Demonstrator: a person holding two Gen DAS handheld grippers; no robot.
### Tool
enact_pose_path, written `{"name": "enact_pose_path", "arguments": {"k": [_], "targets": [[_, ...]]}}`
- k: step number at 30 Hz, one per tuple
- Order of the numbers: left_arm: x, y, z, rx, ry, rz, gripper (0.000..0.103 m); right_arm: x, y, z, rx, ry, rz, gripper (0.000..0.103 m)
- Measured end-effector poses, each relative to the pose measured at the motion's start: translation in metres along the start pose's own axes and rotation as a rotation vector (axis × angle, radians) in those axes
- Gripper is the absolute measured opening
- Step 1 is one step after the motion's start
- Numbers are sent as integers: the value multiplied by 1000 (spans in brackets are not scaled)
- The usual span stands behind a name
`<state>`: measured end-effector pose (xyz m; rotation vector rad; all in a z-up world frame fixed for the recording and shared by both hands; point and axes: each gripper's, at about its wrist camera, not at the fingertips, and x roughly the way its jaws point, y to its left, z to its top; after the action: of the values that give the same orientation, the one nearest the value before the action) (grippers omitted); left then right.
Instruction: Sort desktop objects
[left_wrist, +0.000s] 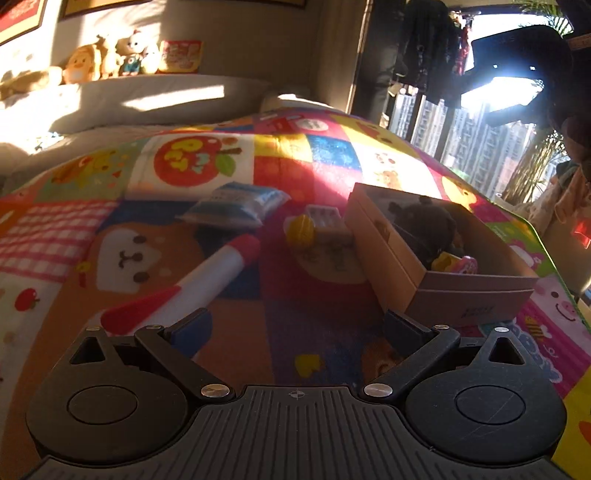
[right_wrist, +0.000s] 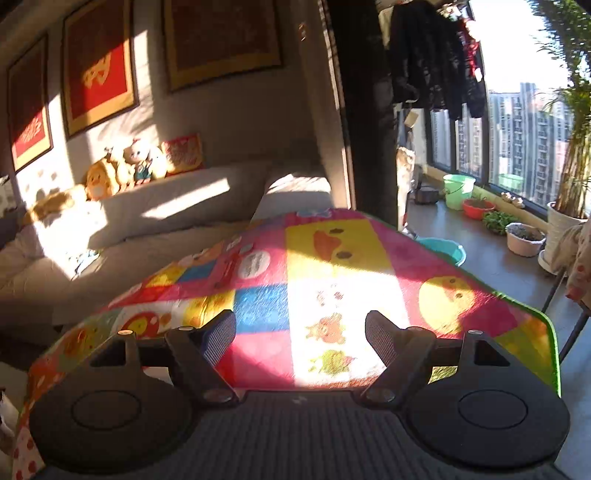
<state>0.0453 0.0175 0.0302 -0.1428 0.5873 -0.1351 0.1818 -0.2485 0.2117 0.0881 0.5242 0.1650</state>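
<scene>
**Left-wrist view: marker lies just ahead of open jaws**

Left-wrist view, left to right: the red-and-white marker (left_wrist: 184, 288) lies diagonally, near end beside the wide-open, empty left gripper (left_wrist: 295, 328); beyond sit a blue packet (left_wrist: 236, 208), a yellow toy (left_wrist: 301, 229), then the cardboard box (left_wrist: 424, 258) on the patchwork mat (left_wrist: 314, 155). The left hand is nearer. The right gripper (right_wrist: 300, 339) gapes empty over bare mat.

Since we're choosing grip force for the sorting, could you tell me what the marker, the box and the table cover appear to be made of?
Marker: probably smooth plastic, with a glossy white barrel and red ends catching light.
Box: looks like matte brown cardboard, with thin flat walls and a folded front flap.
Table cover: seems a soft, fuzzy printed fabric, since its surface looks napped and dull; the exact fibre is unclear.
</scene>
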Motion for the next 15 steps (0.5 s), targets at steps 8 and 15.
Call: {"name": "enact_pose_path", "arguments": {"k": [8,15], "targets": [[-5,13,-23,-37,-17,17,102,114,123,-75,-119,456,190,38],[-5,16,-23,-61,-23,13,102,184,154,-106,-213,545,-10,41]]}}
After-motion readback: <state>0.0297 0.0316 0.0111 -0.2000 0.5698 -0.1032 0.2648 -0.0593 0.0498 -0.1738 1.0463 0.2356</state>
